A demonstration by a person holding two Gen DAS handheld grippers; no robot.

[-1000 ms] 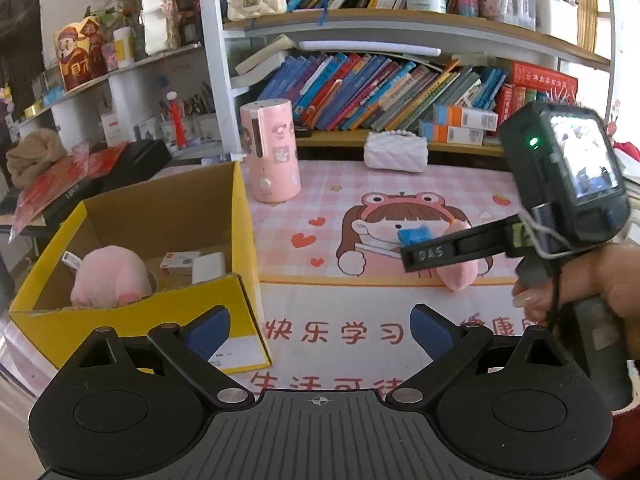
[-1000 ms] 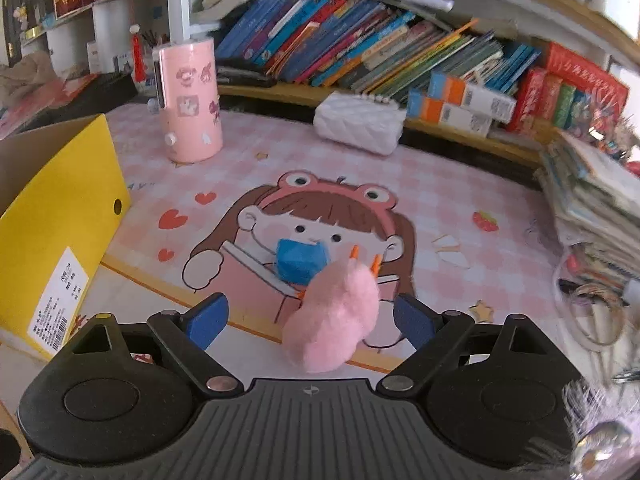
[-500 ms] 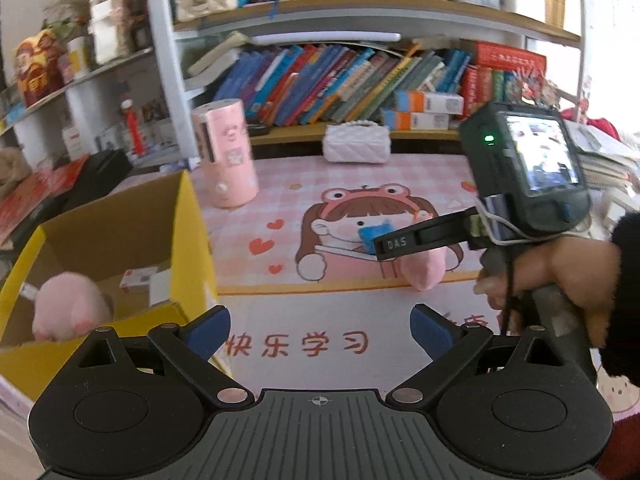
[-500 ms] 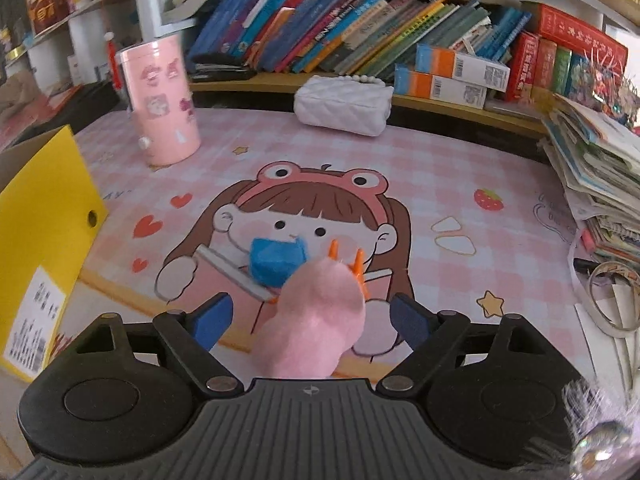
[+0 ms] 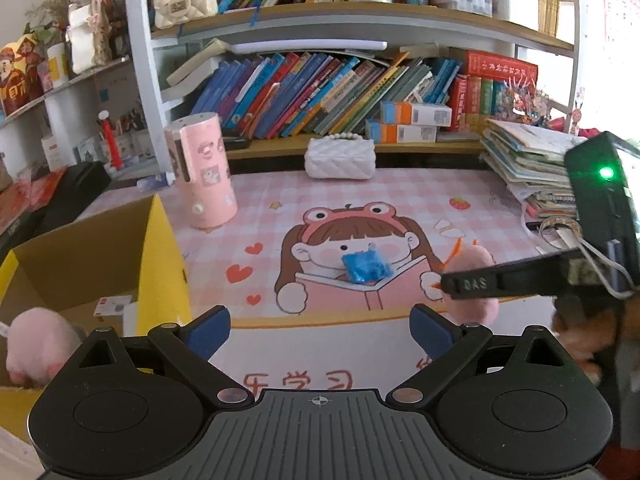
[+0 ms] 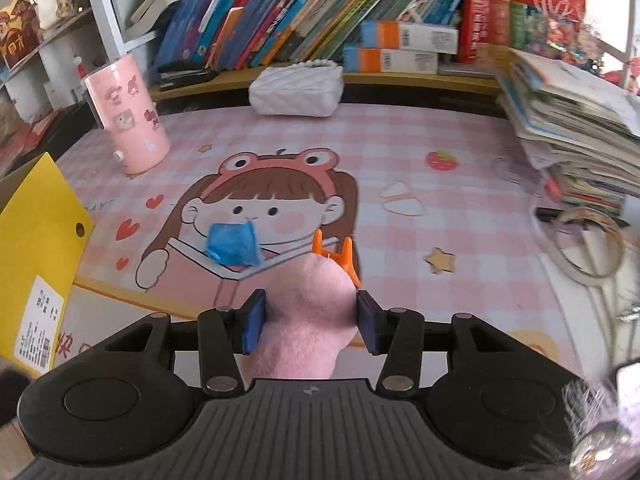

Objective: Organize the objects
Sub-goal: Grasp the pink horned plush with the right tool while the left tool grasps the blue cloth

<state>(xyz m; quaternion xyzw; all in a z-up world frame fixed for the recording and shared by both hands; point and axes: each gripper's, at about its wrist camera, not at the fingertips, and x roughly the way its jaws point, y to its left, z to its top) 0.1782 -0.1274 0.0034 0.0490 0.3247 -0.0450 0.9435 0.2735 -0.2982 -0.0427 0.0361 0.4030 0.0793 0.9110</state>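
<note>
My right gripper (image 6: 310, 322) is shut on a pink plush toy (image 6: 308, 312) with orange feet, on the pink cartoon mat (image 6: 400, 152). The same toy (image 5: 474, 264) shows in the left wrist view behind the right gripper's finger (image 5: 516, 280). A blue crumpled packet (image 6: 233, 243) lies on the mat just beyond the toy, also seen in the left wrist view (image 5: 366, 267). My left gripper (image 5: 320, 330) is open and empty above the mat's front edge. A yellow cardboard box (image 5: 160, 264) at left holds another pink plush (image 5: 38, 346) and a small box (image 5: 112, 305).
A pink cylinder (image 5: 202, 172) and a white quilted purse (image 5: 340, 158) stand at the back of the mat. A leaning pile of books and papers (image 6: 576, 132) is at right, with a tape ring (image 6: 588, 244). Bookshelves (image 5: 340, 92) line the back.
My right gripper's jaws have closed onto the pink plush toy. The left gripper's view has swung right, so the yellow box sits further left.
</note>
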